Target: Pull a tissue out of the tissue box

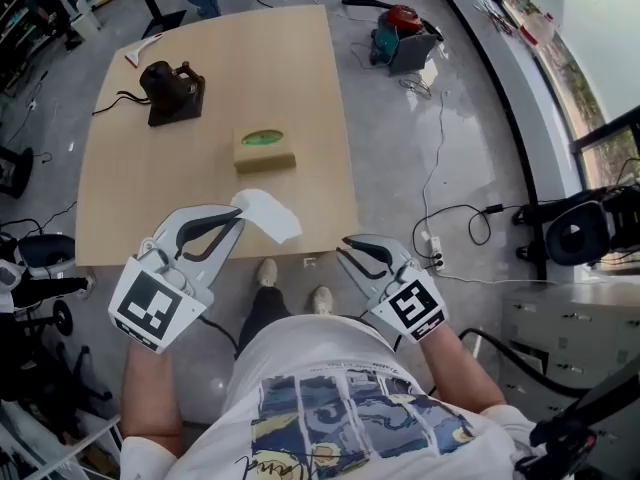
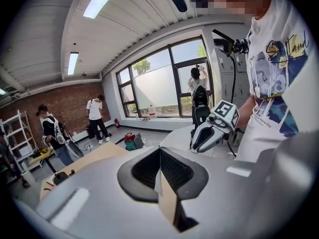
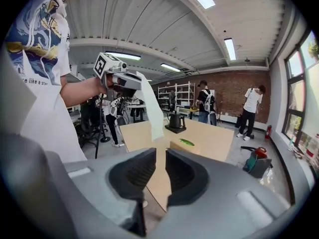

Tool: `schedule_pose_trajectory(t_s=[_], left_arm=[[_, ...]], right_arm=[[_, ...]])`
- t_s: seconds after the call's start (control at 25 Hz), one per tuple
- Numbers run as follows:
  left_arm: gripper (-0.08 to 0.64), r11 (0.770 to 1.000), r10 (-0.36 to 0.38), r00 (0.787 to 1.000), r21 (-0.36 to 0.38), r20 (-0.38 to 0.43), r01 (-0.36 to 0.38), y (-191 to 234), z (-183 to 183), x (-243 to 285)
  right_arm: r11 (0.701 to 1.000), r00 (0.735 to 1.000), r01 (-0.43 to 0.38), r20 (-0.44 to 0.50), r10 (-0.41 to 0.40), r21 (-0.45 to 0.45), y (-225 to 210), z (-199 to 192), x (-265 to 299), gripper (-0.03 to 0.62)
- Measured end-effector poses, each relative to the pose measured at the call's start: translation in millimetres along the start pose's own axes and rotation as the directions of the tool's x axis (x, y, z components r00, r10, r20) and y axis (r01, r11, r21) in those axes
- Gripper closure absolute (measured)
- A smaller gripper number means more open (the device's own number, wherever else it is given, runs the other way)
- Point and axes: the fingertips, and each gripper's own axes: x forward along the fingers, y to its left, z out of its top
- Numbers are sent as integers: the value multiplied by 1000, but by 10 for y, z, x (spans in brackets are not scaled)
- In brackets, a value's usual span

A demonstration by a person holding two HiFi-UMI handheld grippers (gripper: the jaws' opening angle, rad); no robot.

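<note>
The tan tissue box (image 1: 265,151) with a green oval opening sits mid-table, also seen past the right jaws (image 3: 187,144). My left gripper (image 1: 238,211) is raised over the table's near edge and shut on a white tissue (image 1: 270,215), which hangs free of the box. In the right gripper view the left gripper (image 3: 133,81) dangles that tissue (image 3: 149,101). In its own view the left gripper (image 2: 158,152) has its pads pressed together. My right gripper (image 1: 343,245) hovers off the table's near right corner, its jaws (image 3: 158,156) a narrow gap apart and holding nothing.
The wooden table (image 1: 200,188) carries a black kettle on a stand (image 1: 172,88) at its far left. A red and teal machine (image 1: 400,33) and cables lie on the floor to the right. Several people stand by the brick wall.
</note>
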Motion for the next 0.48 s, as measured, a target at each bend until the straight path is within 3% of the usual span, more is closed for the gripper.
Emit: schedule_pose_trajectory(t_s=[0.48], left_arm=[[554,998,41,997,-44,-69,-44,-436,-257,-250]], right_arm=[[994,997,-82,-10,81,-67,228,-3,152,543]])
